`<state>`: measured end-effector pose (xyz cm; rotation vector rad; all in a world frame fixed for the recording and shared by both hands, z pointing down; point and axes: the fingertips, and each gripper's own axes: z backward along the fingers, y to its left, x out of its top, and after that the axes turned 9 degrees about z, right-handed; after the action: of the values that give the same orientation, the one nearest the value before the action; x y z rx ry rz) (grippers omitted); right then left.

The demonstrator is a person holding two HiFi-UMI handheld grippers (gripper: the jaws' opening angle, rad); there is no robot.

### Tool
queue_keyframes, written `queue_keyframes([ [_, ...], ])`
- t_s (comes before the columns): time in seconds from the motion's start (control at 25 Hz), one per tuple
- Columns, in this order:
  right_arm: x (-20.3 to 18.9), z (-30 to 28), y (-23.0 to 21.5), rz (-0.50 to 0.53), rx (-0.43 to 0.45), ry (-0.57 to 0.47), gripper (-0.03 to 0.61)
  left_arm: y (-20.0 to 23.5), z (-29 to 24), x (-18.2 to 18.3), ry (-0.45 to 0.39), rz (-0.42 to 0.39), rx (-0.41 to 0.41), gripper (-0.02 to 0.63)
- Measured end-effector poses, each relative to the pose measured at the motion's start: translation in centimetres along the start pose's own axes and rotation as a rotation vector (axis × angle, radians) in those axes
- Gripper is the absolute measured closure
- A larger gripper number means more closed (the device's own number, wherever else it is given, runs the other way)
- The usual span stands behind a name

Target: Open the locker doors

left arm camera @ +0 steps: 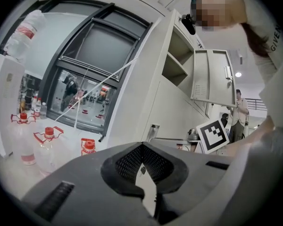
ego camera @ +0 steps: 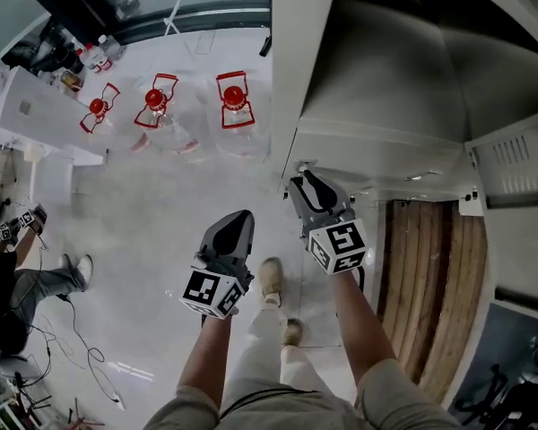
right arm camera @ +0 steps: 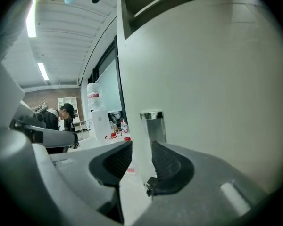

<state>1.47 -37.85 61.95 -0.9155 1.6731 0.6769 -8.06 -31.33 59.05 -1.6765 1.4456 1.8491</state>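
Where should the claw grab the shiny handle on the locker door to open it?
Pinch the shiny handle, the narrow upright tab sticking out at the edge of the locker door. Come head-on, one jaw each side, much as the open right claw is nearly lined up. It looks thin and flat-sided, so a squeeze should hold.

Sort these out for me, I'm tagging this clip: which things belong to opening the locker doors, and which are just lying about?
Job:
locker door with chrome handle
right hand-held gripper, jaws open astride that door's edge
left hand-held gripper, shut and empty

Lying about:
three red-capped bottles on the floor
wooden boards
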Motion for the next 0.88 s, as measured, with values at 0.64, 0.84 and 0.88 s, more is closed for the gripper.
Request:
queue_keyframes([
  [0.64,-1.0,-1.6,0.8,0.022,-0.058,0.014,0.437,2.8,1.7,-0.9,0.0,0.023,0.034,0.617],
  [0.84,-1.4,-0.1,1.8,0.028,-0.053,0.013,0.437,1.8,2.3,-1.6,-0.005,0.021,0.03,0.617],
  [0.88,-1.6,0.4,2.1,0.029,-0.05,0.012,0.437,1.5,2.5,-1.9,-0.005,0.02,0.028,0.617],
])
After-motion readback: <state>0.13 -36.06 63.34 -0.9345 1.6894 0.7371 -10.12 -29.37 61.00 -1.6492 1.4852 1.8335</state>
